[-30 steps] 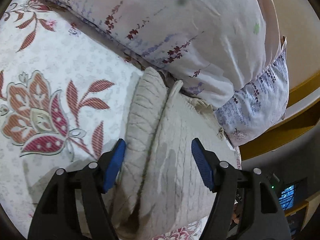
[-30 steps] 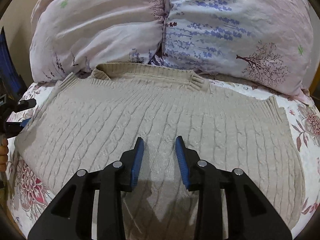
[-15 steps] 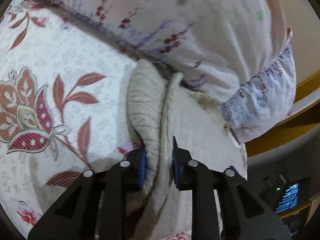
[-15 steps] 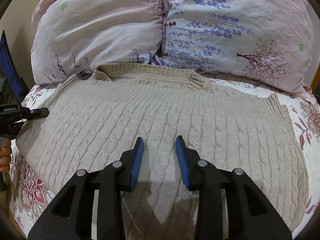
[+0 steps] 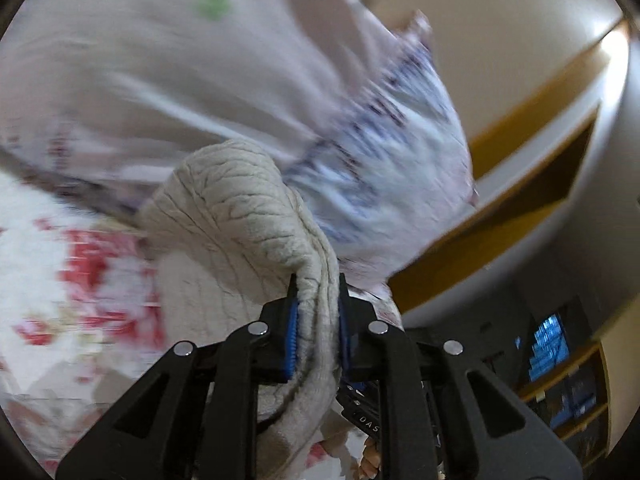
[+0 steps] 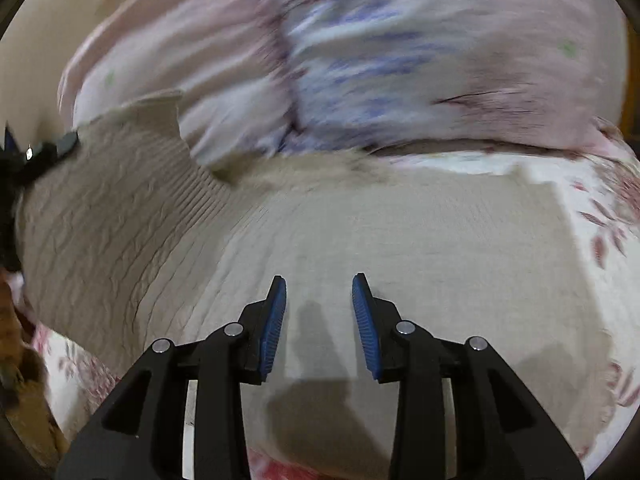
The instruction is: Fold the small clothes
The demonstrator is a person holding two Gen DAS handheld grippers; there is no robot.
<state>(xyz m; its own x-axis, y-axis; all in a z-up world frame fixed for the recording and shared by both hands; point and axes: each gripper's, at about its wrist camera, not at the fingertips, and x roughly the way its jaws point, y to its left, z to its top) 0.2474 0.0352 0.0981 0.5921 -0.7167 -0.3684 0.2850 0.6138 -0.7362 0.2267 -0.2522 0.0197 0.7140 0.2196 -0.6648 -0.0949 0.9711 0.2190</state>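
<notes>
My left gripper (image 5: 316, 320) is clamped on a bunched edge of the beige cable-knit sweater (image 5: 240, 216), the blue pads (image 5: 293, 332) closing that last bit tighter with knit pinched thick between them; the held fold arches up in a hump in front of the pillows (image 5: 160, 80) — off the floral bedsheet (image 5: 48, 248), which blurs beneath it; in the right wrist view the rest of the sweater (image 6: 400, 232) lies spread flat across the bed, its left side raised and turned up where my other hand has it, the ribbed cuff or hem (image 6: 148, 108) standing against the pillows (image 6: 360, 40); my right gripper (image 6: 319, 320) hangs just above the middle of the garment, jaws apart and opening, nothing between them, only their shadow on the knit; I judge this to be the first fold, side carried over toward centre; risks from here — the grip is on a thick roll, not a clean edge, so a layer may slip free mid-carry and the fold land crooked; the heavy knit may drag the whole body across the sheet if nothing pins it, and my right is not pressing on it; the lifted part could catch on the pillows close behind; whether both layers are held I cannot tell.
</notes>
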